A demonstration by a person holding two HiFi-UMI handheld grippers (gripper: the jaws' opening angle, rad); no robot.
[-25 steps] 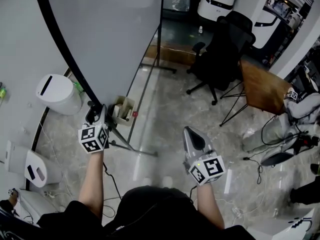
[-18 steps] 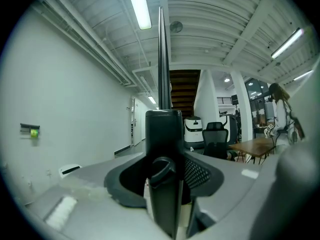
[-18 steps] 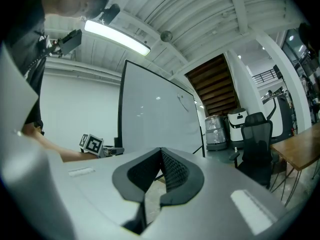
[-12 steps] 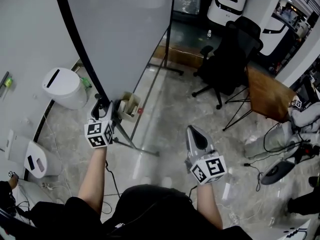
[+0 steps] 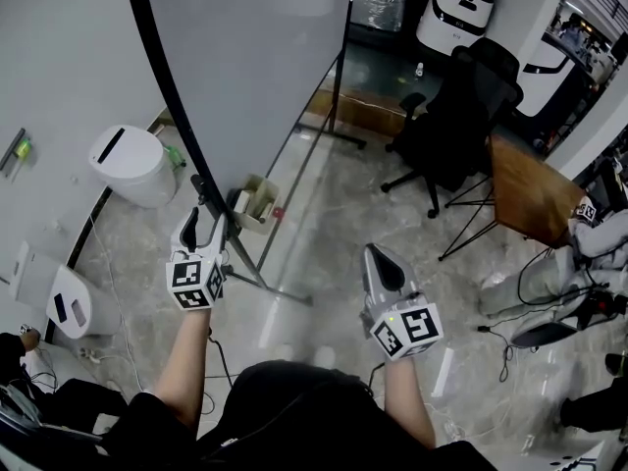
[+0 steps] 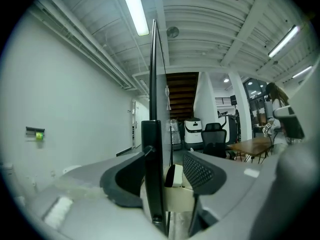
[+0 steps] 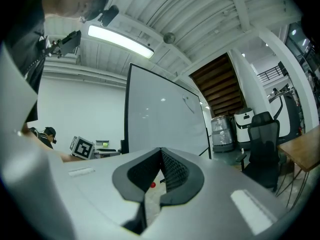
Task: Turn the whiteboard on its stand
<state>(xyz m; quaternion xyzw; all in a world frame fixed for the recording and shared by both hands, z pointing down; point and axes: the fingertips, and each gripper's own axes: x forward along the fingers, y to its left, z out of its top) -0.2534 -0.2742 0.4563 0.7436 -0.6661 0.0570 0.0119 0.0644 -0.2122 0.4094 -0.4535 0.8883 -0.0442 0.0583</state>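
The whiteboard (image 5: 255, 57) stands tall on its metal stand (image 5: 267, 285), its black frame edge (image 5: 167, 86) running down toward my left gripper (image 5: 201, 226). In the left gripper view that frame edge (image 6: 152, 174) stands upright between the spread jaws of the left gripper (image 6: 167, 159), close against the left pad and well apart from the right pad. My right gripper (image 5: 378, 255) hangs over the floor to the right, away from the board, shut with nothing in it. The right gripper view shows its closed jaws (image 7: 161, 154) and the board face (image 7: 160, 119) beyond.
A small box of supplies (image 5: 253, 202) sits at the board's foot. A white bin (image 5: 132, 165) stands by the left wall. A black office chair (image 5: 456, 126), a wooden table (image 5: 530, 189) and a seated person (image 5: 599, 229) are at the right, with cables on the floor.
The left gripper's jaws have spread apart and the gripper has drawn back a little from the board's lower edge. The board sits further right in view. The right gripper has hardly moved.
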